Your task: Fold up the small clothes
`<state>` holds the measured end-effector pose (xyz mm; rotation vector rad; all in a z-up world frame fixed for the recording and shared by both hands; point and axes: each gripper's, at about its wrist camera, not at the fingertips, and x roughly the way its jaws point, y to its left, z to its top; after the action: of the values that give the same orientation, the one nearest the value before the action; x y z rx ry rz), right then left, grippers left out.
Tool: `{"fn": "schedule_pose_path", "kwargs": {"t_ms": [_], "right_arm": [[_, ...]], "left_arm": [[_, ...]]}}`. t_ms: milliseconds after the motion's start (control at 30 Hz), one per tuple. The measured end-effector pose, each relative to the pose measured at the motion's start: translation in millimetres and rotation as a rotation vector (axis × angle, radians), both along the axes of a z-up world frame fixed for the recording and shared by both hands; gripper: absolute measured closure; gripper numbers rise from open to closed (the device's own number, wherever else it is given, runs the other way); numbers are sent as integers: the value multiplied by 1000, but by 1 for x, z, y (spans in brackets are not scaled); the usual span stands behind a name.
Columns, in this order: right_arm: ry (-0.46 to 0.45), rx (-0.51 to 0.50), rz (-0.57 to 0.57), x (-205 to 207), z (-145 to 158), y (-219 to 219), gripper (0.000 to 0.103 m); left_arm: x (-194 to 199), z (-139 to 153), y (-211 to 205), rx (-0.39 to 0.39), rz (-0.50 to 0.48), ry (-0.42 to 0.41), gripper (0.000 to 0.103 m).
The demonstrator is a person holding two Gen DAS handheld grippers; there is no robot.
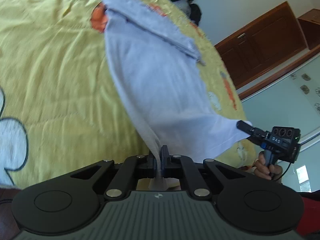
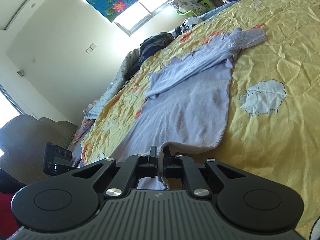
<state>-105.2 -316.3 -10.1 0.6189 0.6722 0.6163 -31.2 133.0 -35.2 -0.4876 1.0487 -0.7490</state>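
Light source: daylight from the window, blown out to white glare.
Brightness: bright overall; bedspread evenly lit.
Blur: left wrist view soft, lilac garment smeared.
Distortion: strong fisheye curvature at edges; corners dark.

left gripper: black linkage arms, silver round pivot screws, grey ribbed housing with a small logo, two round black discs at the sides
right gripper: black boxy body, three round lenses, white lettering, blue button, thin black cable
clothing: red fabric is seen at the frame edge
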Motion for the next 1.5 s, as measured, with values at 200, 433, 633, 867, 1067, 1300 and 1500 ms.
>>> {"fn": "schedule_pose_path", "kwargs": {"t_ms": [200,433,633,867,1067,1300,1500], "right_arm": [[-40,2,-9,6,13,-2,92],[-84,8,-51,25,28,-8,92],[-113,12,-121,47,37,-17,92],[-133,21,-202,86,47,-27,92],[-139,50,-262,124,51,-37,92],[-122,19,-257,154,42,-35,92],[-196,-408,-145,135,36,16,45]], "left_arm": [[12,26,-4,-49,13,-98,99],[32,55,-5,-98,54,-191,99],[56,70,1,-128,131,-242,99],[95,86,0,-116,190,-277,99],[131,87,-7,-86,209,-269,99],[158,74,-15,-68,215,-235,99],[161,66,-14,-53,217,-214,99]]}}
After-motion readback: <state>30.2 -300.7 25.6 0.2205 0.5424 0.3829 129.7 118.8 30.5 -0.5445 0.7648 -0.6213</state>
